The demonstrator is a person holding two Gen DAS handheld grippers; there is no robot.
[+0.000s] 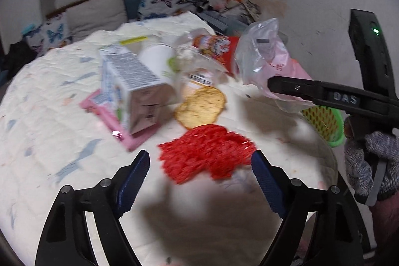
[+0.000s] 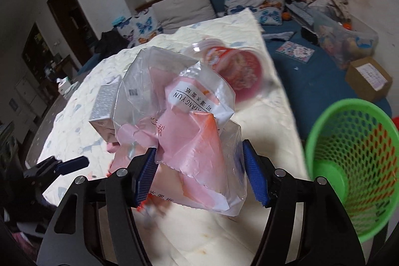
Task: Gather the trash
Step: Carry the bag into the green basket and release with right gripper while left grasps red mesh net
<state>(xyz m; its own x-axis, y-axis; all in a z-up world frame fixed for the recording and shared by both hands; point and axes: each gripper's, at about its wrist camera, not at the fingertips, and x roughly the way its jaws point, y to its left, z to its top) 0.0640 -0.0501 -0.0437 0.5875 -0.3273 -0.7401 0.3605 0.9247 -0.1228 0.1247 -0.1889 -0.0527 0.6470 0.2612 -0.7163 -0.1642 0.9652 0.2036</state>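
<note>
My left gripper [image 1: 200, 173] is open and empty, low over a red foam fruit net [image 1: 207, 153] on the quilted table. Behind it lie a round cracker [image 1: 200, 107], a milk carton [image 1: 134, 89], a white cup [image 1: 159, 59] and a red noodle cup [image 1: 217, 46]. My right gripper [image 2: 202, 181] holds a crumpled clear and pink plastic wrapper [image 2: 184, 121] between its fingers, lifted above the table; it also shows in the left wrist view [image 1: 269, 59]. A green mesh trash basket [image 2: 354, 166] stands to the right, off the table edge.
A pink packet [image 1: 109, 116] lies under the carton. Beyond the table is a blue bed with pillows [image 2: 184, 6], a cardboard box [image 2: 369, 79] and a clear bin [image 2: 344, 39]. The wall is close on the right.
</note>
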